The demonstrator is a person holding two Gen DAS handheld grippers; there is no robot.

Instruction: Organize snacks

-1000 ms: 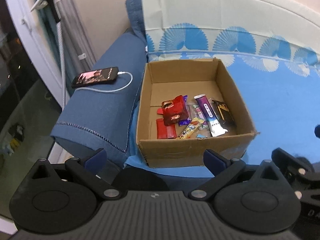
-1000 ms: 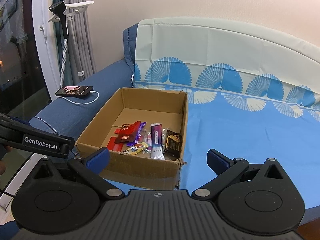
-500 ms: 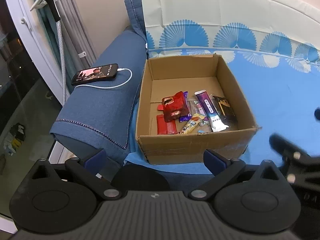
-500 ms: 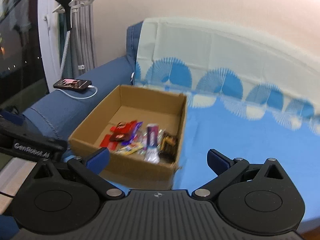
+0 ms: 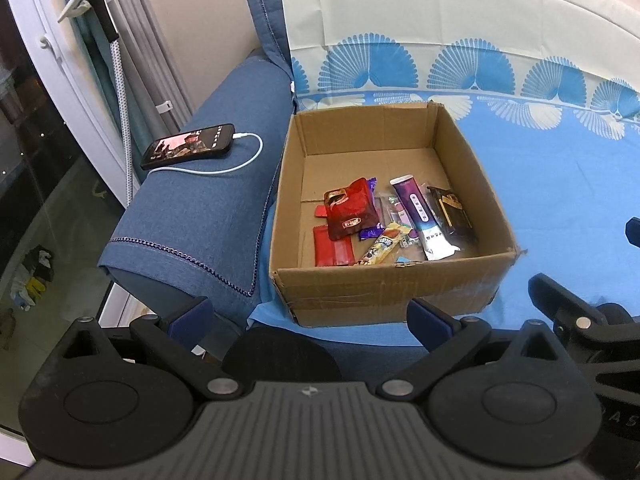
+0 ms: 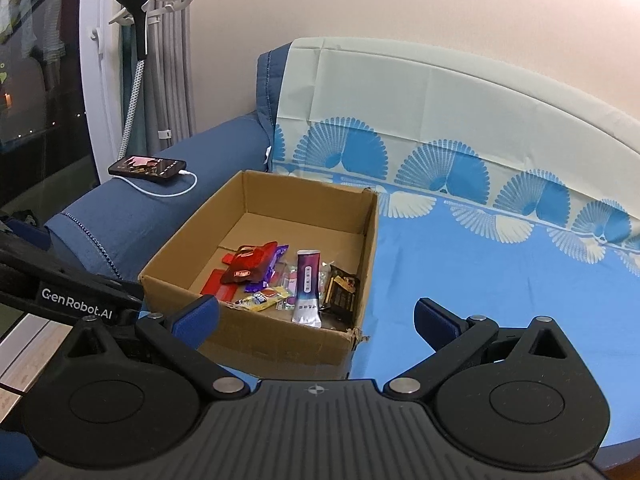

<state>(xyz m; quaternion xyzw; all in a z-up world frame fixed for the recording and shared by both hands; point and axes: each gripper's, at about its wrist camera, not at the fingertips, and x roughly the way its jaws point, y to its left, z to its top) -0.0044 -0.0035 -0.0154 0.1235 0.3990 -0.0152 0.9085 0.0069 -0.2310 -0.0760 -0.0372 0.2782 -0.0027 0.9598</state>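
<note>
The snacks (image 5: 384, 220) lie heaped in the near half of the cardboard box (image 5: 384, 280), which sits on the blue sheet (image 5: 560, 184) against the sofa arm (image 5: 208, 208). My left claw (image 5: 310, 316) and right claw (image 6: 316, 312) both hang spread wide and empty, just short of the box.

This is a home, most likely a living room. A sofa (image 6: 500, 272) covered with a blue sheet printed with fan shapes stands against a plain cream wall (image 6: 400, 8). Its padded armrest (image 5: 208, 208), under a denim-blue cover, holds a phone (image 5: 188, 146) plugged into a white charging cable (image 5: 224, 168). Beside the sofa hang grey curtains (image 6: 172, 60) next to a white-framed glass door (image 6: 90, 80) that shows darkness outside. A garment steamer (image 6: 138, 40) on its stand rises by the curtains.
</note>
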